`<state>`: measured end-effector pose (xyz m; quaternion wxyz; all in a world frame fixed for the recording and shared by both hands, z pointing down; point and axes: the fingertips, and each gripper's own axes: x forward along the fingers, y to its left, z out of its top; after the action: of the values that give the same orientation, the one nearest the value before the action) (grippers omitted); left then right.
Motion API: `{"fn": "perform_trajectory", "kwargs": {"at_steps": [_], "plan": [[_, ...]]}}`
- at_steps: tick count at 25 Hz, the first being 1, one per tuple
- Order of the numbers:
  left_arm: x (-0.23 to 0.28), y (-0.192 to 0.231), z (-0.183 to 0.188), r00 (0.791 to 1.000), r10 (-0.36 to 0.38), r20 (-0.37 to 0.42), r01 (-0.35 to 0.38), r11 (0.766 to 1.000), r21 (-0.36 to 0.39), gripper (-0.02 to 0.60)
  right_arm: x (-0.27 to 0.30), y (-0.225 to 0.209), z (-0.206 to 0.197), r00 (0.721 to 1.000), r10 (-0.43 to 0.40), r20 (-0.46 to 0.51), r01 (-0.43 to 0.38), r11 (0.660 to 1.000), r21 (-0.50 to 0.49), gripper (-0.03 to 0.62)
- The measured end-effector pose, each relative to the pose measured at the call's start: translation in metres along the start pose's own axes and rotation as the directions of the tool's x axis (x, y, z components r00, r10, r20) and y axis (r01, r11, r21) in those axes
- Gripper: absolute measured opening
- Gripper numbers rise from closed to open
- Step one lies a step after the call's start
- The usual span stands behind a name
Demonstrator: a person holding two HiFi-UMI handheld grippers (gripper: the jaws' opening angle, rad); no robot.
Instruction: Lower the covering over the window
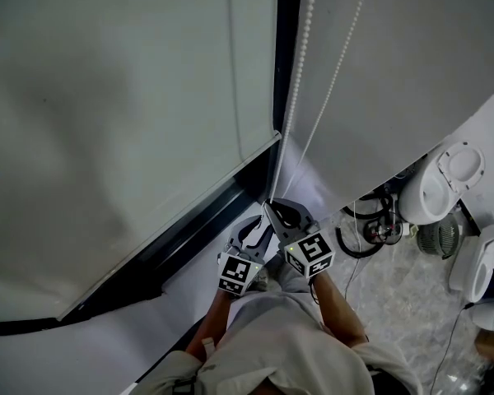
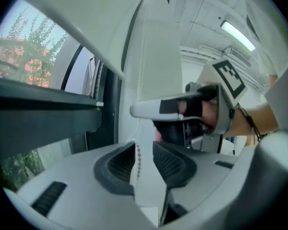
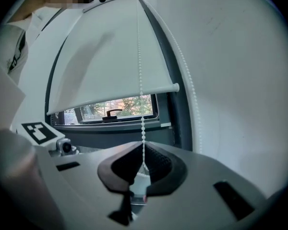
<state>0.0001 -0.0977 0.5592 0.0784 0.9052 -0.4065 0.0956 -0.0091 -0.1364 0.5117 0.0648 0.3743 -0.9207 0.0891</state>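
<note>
Right gripper [image 3: 143, 161] clamped shut on the white beaded pull cord [image 3: 139, 75].
Left gripper [image 2: 144, 150] stands part open around that cord without gripping it; the white fabric roller blind [image 3: 101, 66] covers most of the window [image 3: 116, 107].

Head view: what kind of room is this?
Probably a room in an office or workshop, though that is a guess. There is a window, a white roller blind with a bead chain, a long ceiling light, and cables lying on the floor.
</note>
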Motion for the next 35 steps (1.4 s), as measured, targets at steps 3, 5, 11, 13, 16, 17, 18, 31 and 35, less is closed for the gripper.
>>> {"fn": "perform_trajectory", "kwargs": {"at_steps": [3, 5, 11, 13, 16, 17, 18, 31, 35], "plan": [[0.008, -0.002, 0.026, 1.0, -0.018, 0.006, 0.018, 0.997, 0.073, 0.107, 0.004, 0.0, 0.001, 0.999, 0.039, -0.025, -0.039, 0.999, -0.017, 0.003], [0.006, -0.005, 0.034, 0.999, -0.022, -0.034, 0.026, 0.992, 0.12, 0.112, 0.002, 0.001, 0.005, 0.998, 0.058, -0.037, -0.058, 0.998, -0.015, 0.003], [-0.015, -0.009, 0.027, 0.995, -0.025, -0.098, 0.041, 0.986, 0.163, 0.141, -0.003, 0.016, -0.001, 0.993, 0.113, -0.044, -0.112, 0.993, 0.022, 0.005], [-0.018, -0.009, 0.028, 0.995, -0.026, -0.1, 0.043, 0.984, 0.171, 0.143, -0.004, 0.015, -0.001, 0.994, 0.107, -0.035, -0.105, 0.993, 0.047, 0.005], [-0.027, -0.007, 0.04, 0.999, -0.035, -0.042, 0.04, 0.989, 0.142, 0.143, -0.005, 0.004, -0.002, 0.996, 0.082, -0.033, -0.08, 0.995, 0.05, 0.003], [-0.03, -0.005, 0.049, 0.999, -0.038, -0.005, 0.038, 0.992, 0.118, 0.143, -0.005, 0.0, -0.002, 0.996, 0.077, -0.033, -0.076, 0.996, 0.046, 0.003], [-0.032, -0.004, 0.058, 0.999, -0.037, 0.029, 0.034, 0.995, 0.097, 0.143, -0.006, -0.004, -0.001, 0.997, 0.074, -0.033, -0.073, 0.997, 0.04, 0.003], [-0.03, 0.009, 0.183, 0.964, -0.009, 0.265, -0.008, 0.998, 0.062, 0.135, -0.014, -0.007, -0.003, 0.995, 0.1, -0.02, -0.099, 0.994, 0.047, 0.002], [-0.023, 0.006, 0.221, 0.95, -0.02, 0.311, -0.007, 0.996, 0.085, 0.133, -0.017, -0.004, -0.004, 0.992, 0.128, -0.015, -0.128, 0.991, 0.038, 0.002]]}}
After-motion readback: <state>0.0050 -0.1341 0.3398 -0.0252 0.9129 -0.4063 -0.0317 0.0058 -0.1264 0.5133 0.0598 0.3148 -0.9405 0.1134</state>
